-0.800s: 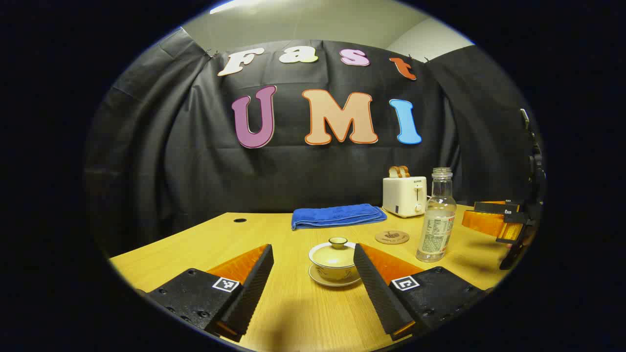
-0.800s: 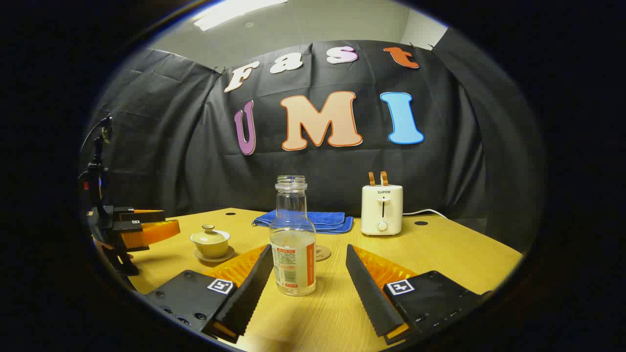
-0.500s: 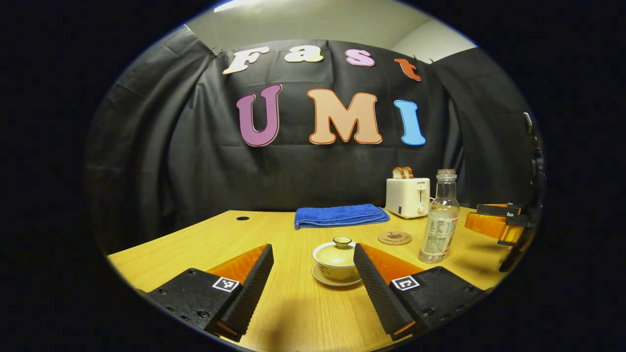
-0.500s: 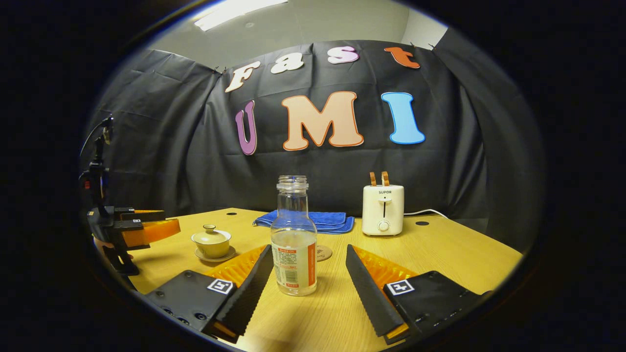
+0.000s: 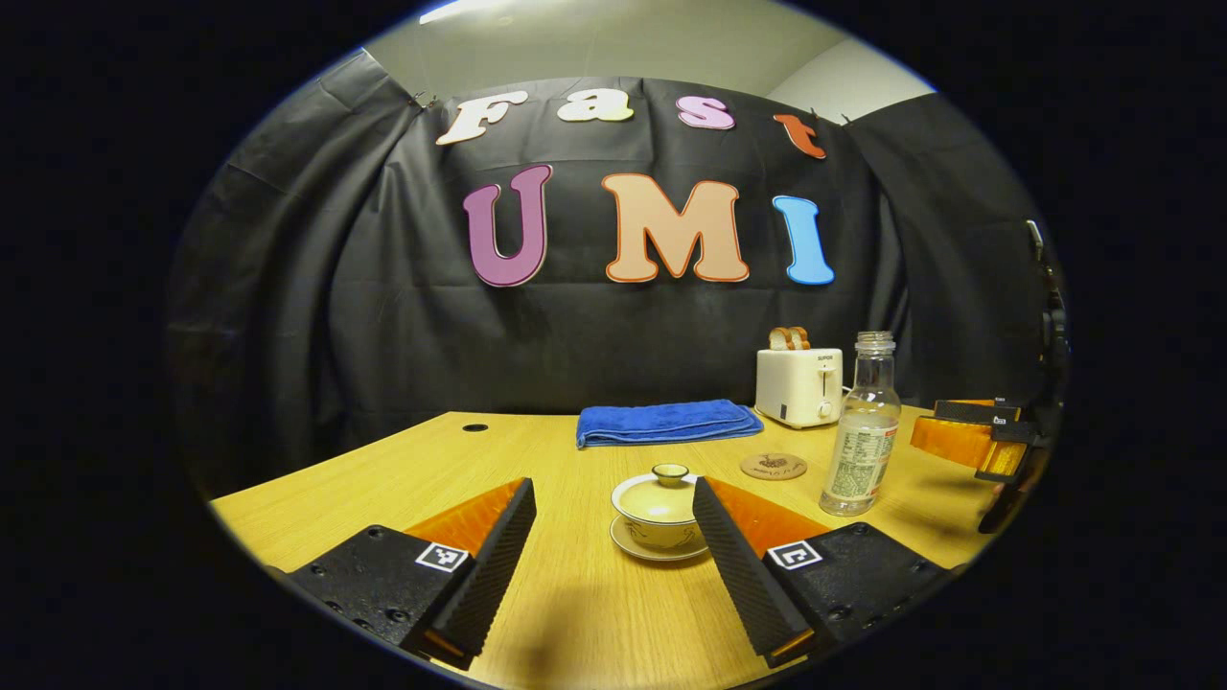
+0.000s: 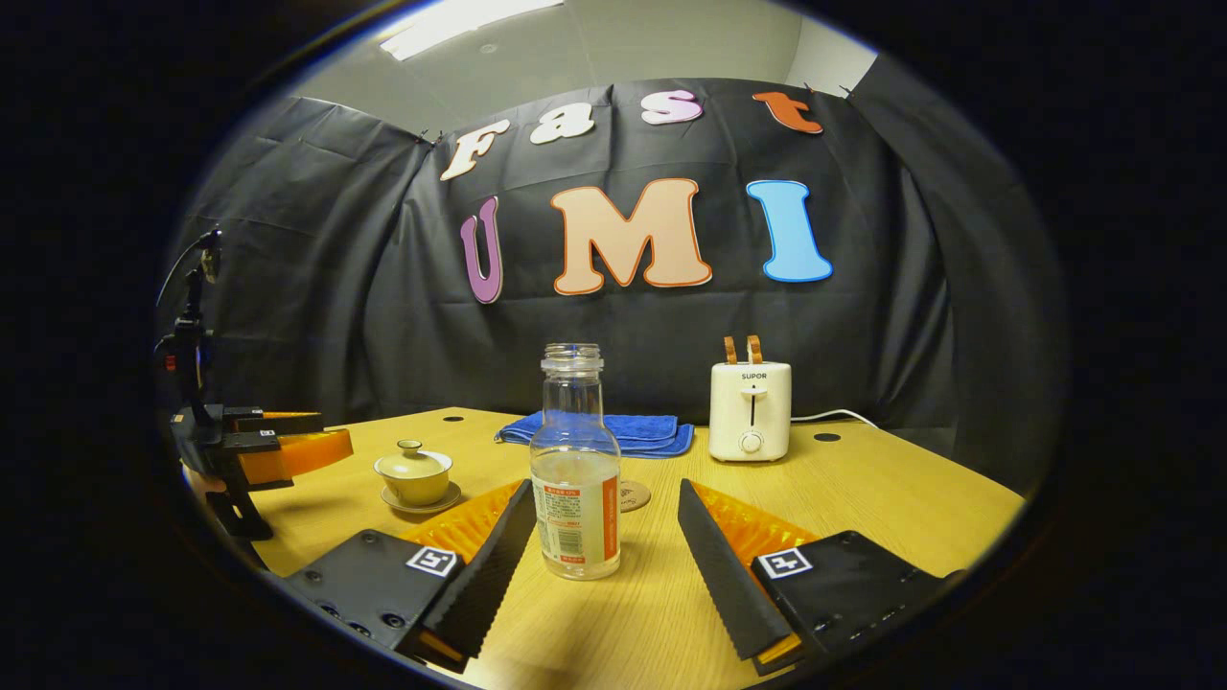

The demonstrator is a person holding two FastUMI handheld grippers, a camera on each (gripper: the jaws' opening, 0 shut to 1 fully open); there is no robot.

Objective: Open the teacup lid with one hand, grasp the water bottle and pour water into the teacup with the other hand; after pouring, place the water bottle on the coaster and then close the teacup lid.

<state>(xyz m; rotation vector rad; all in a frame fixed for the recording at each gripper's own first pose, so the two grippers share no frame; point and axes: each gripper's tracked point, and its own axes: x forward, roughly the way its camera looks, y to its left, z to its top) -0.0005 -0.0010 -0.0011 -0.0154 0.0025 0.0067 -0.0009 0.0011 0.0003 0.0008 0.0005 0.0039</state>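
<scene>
Teacup [image 5: 659,513] lidded; uncapped water bottle [image 6: 574,479] part full; both tongs spread.

Lidded teacup [image 5: 659,509], uncapped upright water bottle [image 6: 574,479], bare coaster [image 5: 773,466].

Your left gripper view sits low over the table [image 5: 403,470], facing the back wall, teacup [image 5: 659,508] close ahead. Your right gripper view sits equally low, further right, facing the same wall, bottle [image 6: 574,479] close ahead. Both share teacup, bottle, coaster [image 5: 773,467], towel [image 5: 666,423], toaster [image 6: 750,410].
</scene>
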